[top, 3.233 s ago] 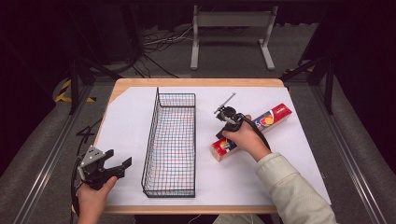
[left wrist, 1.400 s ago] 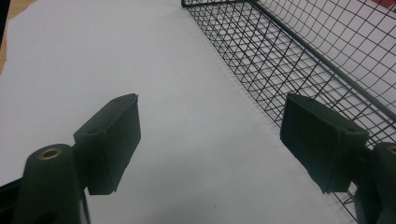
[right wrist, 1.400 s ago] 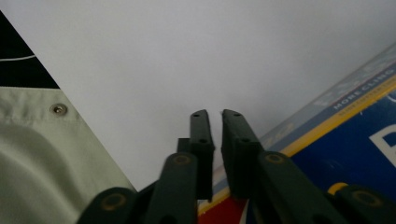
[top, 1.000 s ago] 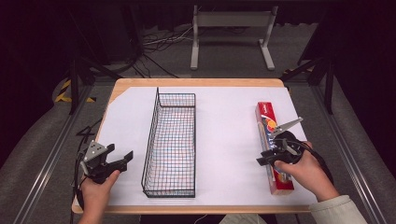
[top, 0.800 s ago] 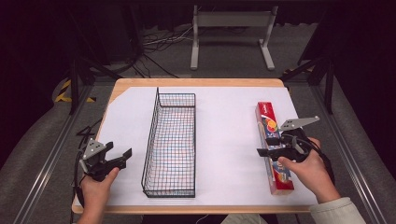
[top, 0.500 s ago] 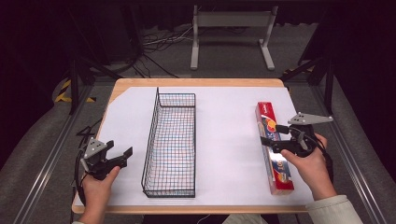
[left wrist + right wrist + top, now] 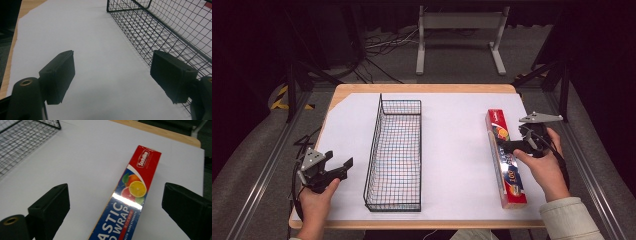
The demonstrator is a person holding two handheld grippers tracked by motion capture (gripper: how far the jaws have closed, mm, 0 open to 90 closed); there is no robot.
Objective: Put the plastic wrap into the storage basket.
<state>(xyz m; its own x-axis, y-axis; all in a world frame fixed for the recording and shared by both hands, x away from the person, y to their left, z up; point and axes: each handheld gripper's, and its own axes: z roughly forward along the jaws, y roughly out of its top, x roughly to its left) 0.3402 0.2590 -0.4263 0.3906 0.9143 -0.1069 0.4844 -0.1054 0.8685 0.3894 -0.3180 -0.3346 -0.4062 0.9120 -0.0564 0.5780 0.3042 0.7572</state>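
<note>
The table (image 7: 362,95), under a white sheet, carries an empty wire basket (image 7: 394,155) left of centre and a long red wrap box (image 7: 505,157) lying flat along the right side. The right gripper (image 7: 117,202) sits just above the box; its jaws have just been opening and now stand wide, the box between them but untouched. The left gripper (image 7: 334,170) idles beside the basket, jaws wide and empty. The step looks like a release just finished; next the right hand likely needs to lift clear.
</note>
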